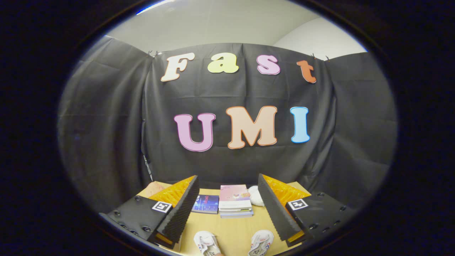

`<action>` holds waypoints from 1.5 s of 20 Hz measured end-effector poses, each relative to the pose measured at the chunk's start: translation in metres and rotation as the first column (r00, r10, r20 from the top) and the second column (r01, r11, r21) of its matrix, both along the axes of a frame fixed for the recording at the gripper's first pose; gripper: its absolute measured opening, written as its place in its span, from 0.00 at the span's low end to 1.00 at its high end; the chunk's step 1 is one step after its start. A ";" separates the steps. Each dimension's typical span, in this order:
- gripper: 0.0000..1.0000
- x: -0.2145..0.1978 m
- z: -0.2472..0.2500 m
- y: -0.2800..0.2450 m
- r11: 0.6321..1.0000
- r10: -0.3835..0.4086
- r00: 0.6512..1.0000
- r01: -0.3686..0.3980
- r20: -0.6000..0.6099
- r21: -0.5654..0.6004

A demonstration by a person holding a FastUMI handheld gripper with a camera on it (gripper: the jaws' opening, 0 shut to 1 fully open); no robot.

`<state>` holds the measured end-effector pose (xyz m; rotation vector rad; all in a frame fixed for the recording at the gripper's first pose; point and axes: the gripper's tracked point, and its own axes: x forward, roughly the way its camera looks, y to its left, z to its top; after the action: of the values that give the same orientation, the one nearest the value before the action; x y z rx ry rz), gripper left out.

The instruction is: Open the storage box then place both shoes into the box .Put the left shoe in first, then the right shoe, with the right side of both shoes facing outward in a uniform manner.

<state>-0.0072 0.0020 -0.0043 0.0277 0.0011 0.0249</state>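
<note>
my fingers (227, 197) are spread wide with nothing between the pads, hovering above a light wooden counter (234, 231). going left to right: my left finger (177, 209) angles inward, and just past its tip a dark blue book (206, 203) lies flat on the counter. beside that, roughly centered in the gap ahead of me, sits a stack of books (235, 201) with a pink cover on top. touching or just beside the stack's far right corner is a small white rounded object (255, 195); i cannot tell what it is. then comes my right finger (275, 206), angled inward like the other. closer to me than the books, below the gap between my fingers, the two white shoes rest on the counter, toes pointing toward the books: the left-hand shoe (206, 242) near my left finger and the right-hand shoe (261, 242) near my right finger, set apart from each other.
</note>
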 end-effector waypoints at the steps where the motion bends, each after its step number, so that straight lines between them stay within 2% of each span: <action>1: 0.99 -0.001 -0.002 0.001 1.000 0.003 1.000 -0.003 0.000 0.002; 12: 0.99 -0.034 -0.026 0.018 0.997 0.065 0.998 -0.064 -0.022 0.039; 17: 0.99 -0.053 -0.055 0.038 0.982 0.135 0.989 -0.126 -0.058 0.138; 21: 0.99 -0.070 -0.090 0.053 0.940 0.190 0.980 -0.162 -0.066 0.300; 24: 0.99 -0.079 -0.115 0.067 0.882 0.216 0.975 -0.170 -0.058 0.440; 26: 0.98 -0.087 -0.137 0.078 0.823 0.236 0.970 -0.170 -0.054 0.543; 28: 0.98 -0.090 -0.159 0.090 0.729 0.248 0.967 -0.150 -0.054 0.668; 30: 0.98 -0.091 -0.177 0.096 0.594 0.233 0.972 -0.110 -0.040 0.797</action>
<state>-0.0978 0.0981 -0.1809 0.9435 0.1381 0.2223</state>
